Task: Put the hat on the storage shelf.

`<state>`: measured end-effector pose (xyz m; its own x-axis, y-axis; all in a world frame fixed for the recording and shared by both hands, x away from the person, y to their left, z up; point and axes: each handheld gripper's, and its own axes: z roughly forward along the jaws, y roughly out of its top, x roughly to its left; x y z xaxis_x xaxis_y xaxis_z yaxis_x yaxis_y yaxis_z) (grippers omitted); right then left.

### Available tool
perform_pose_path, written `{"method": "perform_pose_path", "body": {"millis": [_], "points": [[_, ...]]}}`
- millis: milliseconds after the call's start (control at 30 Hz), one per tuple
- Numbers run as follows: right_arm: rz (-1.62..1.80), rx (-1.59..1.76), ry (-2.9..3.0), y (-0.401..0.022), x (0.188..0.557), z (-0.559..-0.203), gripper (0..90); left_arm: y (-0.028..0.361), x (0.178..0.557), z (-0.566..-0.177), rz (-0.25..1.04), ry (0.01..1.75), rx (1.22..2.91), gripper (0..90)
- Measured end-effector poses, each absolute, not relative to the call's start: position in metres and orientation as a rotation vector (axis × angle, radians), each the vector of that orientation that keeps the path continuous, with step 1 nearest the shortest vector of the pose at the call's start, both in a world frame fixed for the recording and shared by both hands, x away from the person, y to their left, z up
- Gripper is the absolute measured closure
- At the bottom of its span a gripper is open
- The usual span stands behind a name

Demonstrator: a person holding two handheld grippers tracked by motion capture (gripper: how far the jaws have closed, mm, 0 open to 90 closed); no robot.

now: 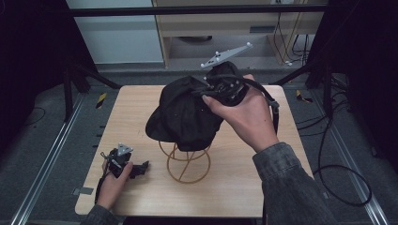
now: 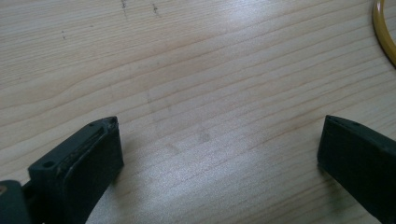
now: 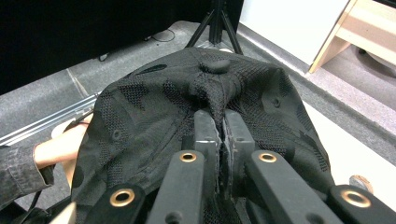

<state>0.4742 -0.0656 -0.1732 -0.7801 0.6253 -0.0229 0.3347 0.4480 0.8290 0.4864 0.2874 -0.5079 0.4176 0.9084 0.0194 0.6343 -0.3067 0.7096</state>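
Nearest the high camera, a grey denim sleeve (image 1: 286, 180) crosses the worktop's (image 1: 244, 192) near right corner, and its hand carries the right gripper (image 1: 220, 89) above the middle of the board. Its jaws are clenched on a fold of the black cap (image 1: 183, 115) — in the right gripper view the two pads pinch the mesh fabric just below the crown button (image 3: 215, 66). That cap drapes over the top of a yellow wire stand (image 1: 186, 165), which sits on the wood slightly toward the near edge. By the near left corner the left gripper (image 1: 136, 168) rests low on the board, jaws spread wide with bare wood between them — grasping nothing.
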Motion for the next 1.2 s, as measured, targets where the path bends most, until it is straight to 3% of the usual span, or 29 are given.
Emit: {"method": "perform_pose_path", "body": {"millis": [1200], "points": [[1.168, 0.812, 2.503, -0.058, 0.484, -0.195, 85.5, 0.287, 0.486, -0.508, 0.564, 1.299, 2.052, 0.0]]}}
